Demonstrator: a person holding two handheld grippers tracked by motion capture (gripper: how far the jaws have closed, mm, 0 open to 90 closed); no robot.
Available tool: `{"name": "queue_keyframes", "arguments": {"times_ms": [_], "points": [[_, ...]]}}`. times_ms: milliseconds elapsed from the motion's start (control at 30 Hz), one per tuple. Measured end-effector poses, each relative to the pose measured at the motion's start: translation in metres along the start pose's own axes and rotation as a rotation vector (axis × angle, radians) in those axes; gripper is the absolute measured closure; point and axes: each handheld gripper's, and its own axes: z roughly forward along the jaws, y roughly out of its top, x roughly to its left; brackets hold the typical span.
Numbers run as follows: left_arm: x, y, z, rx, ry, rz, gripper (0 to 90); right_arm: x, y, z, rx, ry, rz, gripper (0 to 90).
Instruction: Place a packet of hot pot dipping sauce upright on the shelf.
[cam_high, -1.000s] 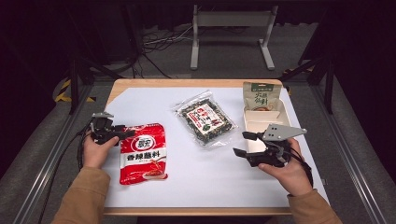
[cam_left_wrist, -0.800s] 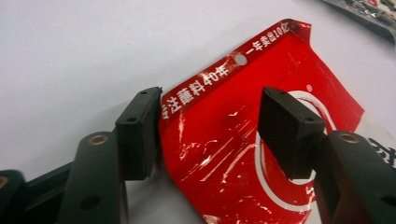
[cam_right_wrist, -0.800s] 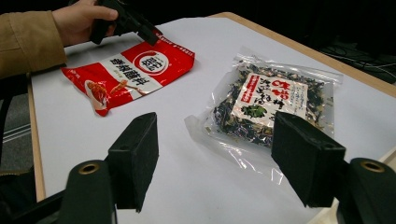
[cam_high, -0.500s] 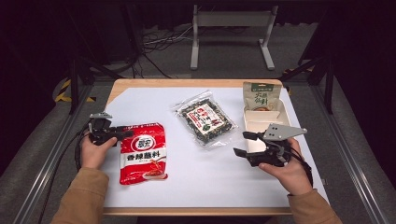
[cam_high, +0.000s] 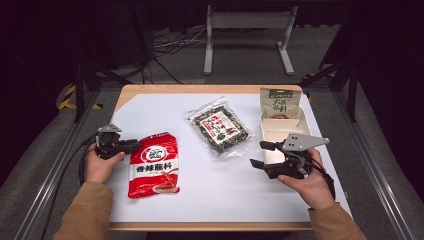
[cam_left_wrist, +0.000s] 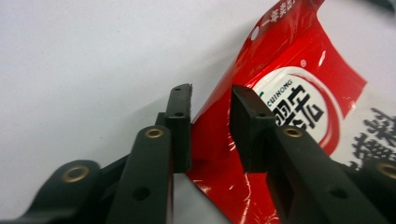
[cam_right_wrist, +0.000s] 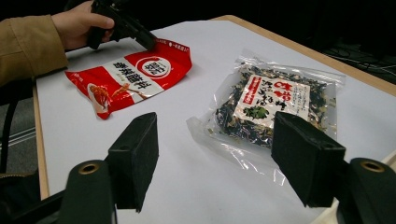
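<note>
A red snack bag (cam_high: 154, 165) lies flat on the left of the white table cover. My left gripper (cam_high: 135, 145) is at its upper left corner. In the left gripper view the gripper (cam_left_wrist: 210, 93) is open by a narrow gap, and the edge of the red bag (cam_left_wrist: 289, 70) sits between the two jaws. My right gripper (cam_high: 257, 154) hovers at the right with its jaws wide open and nothing in them. In the right gripper view this gripper (cam_right_wrist: 217, 126) faces a clear bag of dried seaweed (cam_right_wrist: 271, 100) and, farther off, the red bag (cam_right_wrist: 130, 74).
The seaweed bag (cam_high: 220, 127) lies in the middle of the table. A white tray (cam_high: 272, 122) stands at the right, with a green pouch (cam_high: 277, 104) leaning at its far end. The wooden table edge (cam_high: 210, 88) borders the white cover.
</note>
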Motion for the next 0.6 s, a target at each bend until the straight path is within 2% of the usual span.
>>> {"name": "queue_keyframes", "arguments": {"times_ms": [133, 300, 600], "points": [[-0.0025, 0.0002, 0.0022, 0.005, 0.03, 0.014, 74.3, -0.0001, -0.0006, -0.0006, -0.001, 0.0, -0.002, 32.5], [-0.0068, 0.0017, 0.007, 0.031, 0.076, 0.066, 77.2, 0.0003, -0.0007, 0.0001, -0.003, 0.003, -0.002, 32.4], [-0.0099, 0.002, 0.0088, 0.027, 0.113, 0.08, 83.9, 0.0006, -0.0012, 0.0013, -0.003, 0.005, -0.002, 32.6]]}}
